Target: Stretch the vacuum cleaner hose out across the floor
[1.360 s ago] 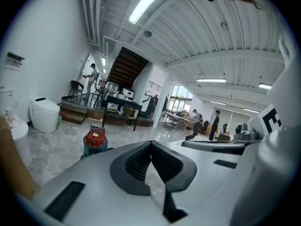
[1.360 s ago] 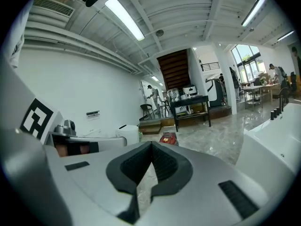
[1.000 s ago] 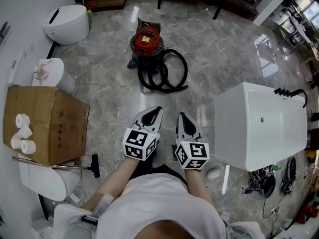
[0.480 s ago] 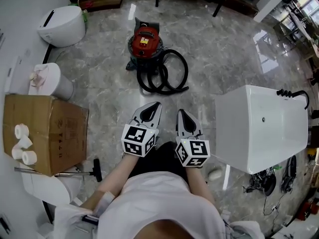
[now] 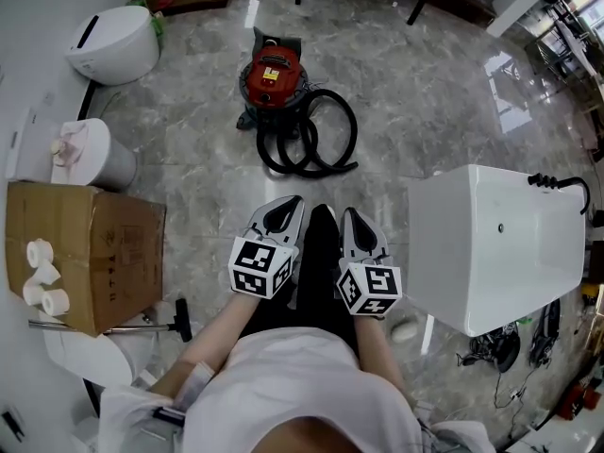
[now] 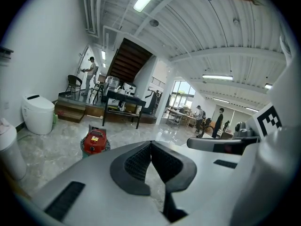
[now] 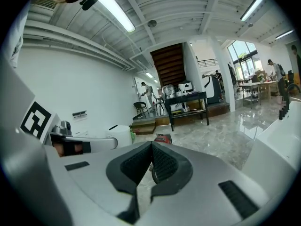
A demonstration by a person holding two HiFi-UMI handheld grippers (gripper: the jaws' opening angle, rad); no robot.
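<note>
**Tool and Hose Status**

The left tool point(image 5: 296, 202) and the right tool point(image 5: 346, 212) both have their jaws pressed together, with nothing between them. They are held side by side without touching and point toward the red vacuum cleaner point(image 5: 271, 75). The black vacuum cleaner hose point(image 5: 288, 163) lies coiled in loops on the marble floor point(image 5: 189, 159). It sits just beside the canister, on the person's side, well apart from both tools. A white bathtub point(image 5: 491, 243) stands to the right, and a cardboard box point(image 5: 85, 253) to the left.
</note>
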